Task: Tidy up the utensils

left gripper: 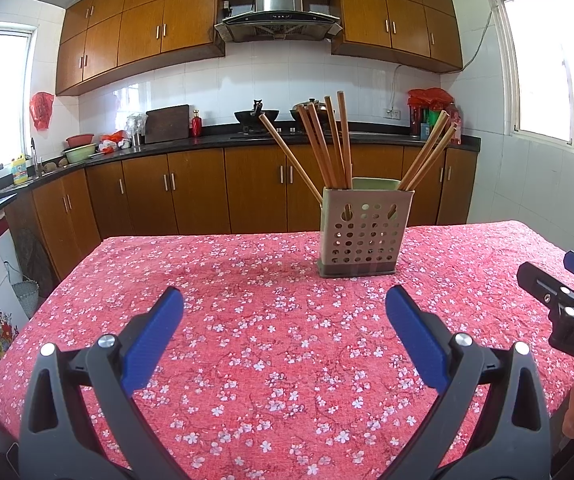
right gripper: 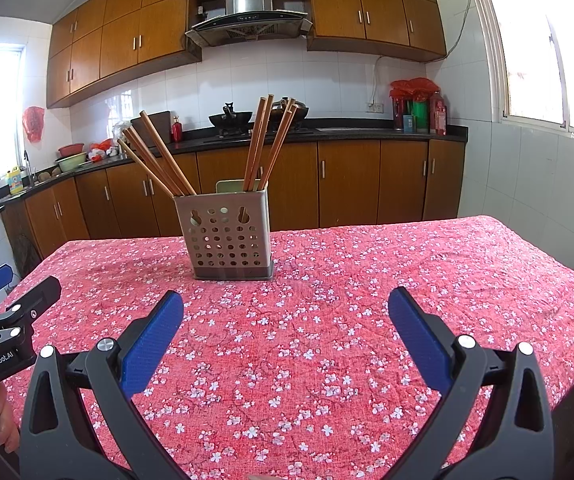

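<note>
at the far left of the room a window is bright, and under it a dark counter [left gripper: 207, 142] runs along the wall with a yellow bottle [left gripper: 19, 168], a green basin [left gripper: 79, 153] and a dark cutting board [left gripper: 167, 123] leaning on the tiles.

over the near part of the table, the left gripper [left gripper: 285, 300] hangs above the red flowered cloth [left gripper: 247, 340]. its two blue pads [left gripper: 155, 340] stand wide apart and nothing is between them. it does not touch the cloth as far as i can see.

more to the middle, further back on the table, stands the utensil holder [left gripper: 361, 232], a pale box with many round holes, upright on the cloth. the chopsticks [left gripper: 323, 144] are inside it. one group leans to the left and stands up, a smaller group leans to the right. behind them on the stove a black wok [left gripper: 257, 115] is seen, and the steel hood [left gripper: 279, 4] above it.

the right gripper [right gripper: 285, 302] is beside the left one, also over the cloth in front of the holder, well apart from it. its fingers are spread wide too and hold nothing. in the left wrist view, only its tip shows at the right edge.

at the far right another window [right gripper: 547, 40] is bright, and red bottles [right gripper: 437, 112] stand on the counter near it.
</note>
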`<action>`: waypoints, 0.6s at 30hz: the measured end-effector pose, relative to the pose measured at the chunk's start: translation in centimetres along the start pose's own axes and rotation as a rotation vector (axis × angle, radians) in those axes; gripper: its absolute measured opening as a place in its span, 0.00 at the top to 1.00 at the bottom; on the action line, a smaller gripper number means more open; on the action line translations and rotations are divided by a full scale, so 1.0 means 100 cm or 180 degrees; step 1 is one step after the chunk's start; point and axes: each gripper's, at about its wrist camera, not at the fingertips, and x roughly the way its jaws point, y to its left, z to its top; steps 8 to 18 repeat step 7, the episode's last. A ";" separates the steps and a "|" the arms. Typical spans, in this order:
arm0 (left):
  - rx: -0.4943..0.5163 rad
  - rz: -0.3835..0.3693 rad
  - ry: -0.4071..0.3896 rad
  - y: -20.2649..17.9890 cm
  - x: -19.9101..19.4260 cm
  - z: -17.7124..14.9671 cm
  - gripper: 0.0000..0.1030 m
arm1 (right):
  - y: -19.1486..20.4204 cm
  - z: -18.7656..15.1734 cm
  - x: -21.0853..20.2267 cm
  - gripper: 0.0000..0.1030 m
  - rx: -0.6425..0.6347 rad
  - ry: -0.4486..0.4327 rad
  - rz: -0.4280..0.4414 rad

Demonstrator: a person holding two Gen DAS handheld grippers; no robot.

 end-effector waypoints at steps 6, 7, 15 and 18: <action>0.0002 -0.0016 -0.0003 0.001 0.001 0.000 0.04 | 0.000 0.000 0.000 0.02 0.0003 0.0001 0.0002; 0.0000 -0.0017 -0.0003 0.001 0.001 -0.001 0.04 | 0.000 0.000 0.000 0.02 0.0003 0.0001 0.0002; 0.0000 -0.0017 -0.0003 0.001 0.001 -0.001 0.04 | 0.000 0.000 0.000 0.02 0.0003 0.0001 0.0002; 0.0000 -0.0017 -0.0003 0.001 0.001 -0.001 0.04 | 0.000 0.000 0.000 0.02 0.0003 0.0001 0.0002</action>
